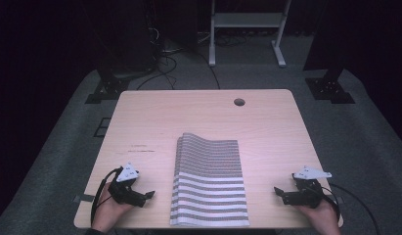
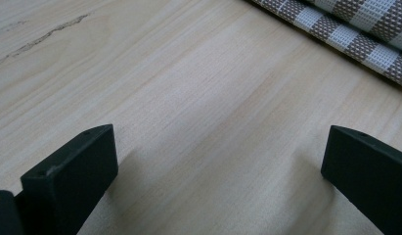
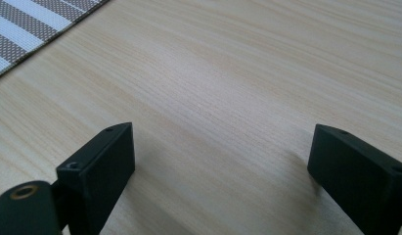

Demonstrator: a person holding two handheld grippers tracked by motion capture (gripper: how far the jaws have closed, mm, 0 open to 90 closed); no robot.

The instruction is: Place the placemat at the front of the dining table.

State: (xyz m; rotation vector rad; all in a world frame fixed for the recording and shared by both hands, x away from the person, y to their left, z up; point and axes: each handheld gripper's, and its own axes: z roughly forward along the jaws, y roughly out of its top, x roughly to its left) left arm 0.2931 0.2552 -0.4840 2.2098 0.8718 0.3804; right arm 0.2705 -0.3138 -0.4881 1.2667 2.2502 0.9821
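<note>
The folded striped cloth (image 1: pixel 209 182) lies in the middle of the bench (image 1: pixel 154 117). The left claw (image 1: pixel 148 195) and right claw (image 1: pixel 278 191) are held wide open, empty, beside it. Work seems not yet begun; next, a cloth edge must be approached.

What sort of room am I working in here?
Probably a lab or recording workspace: a bare wooden table on grey carpet, loose cables trailing across the floor, and a white equipment stand behind.

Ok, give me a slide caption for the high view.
Folded striped cloth on a table, an open tool on each side: left, right.
</note>
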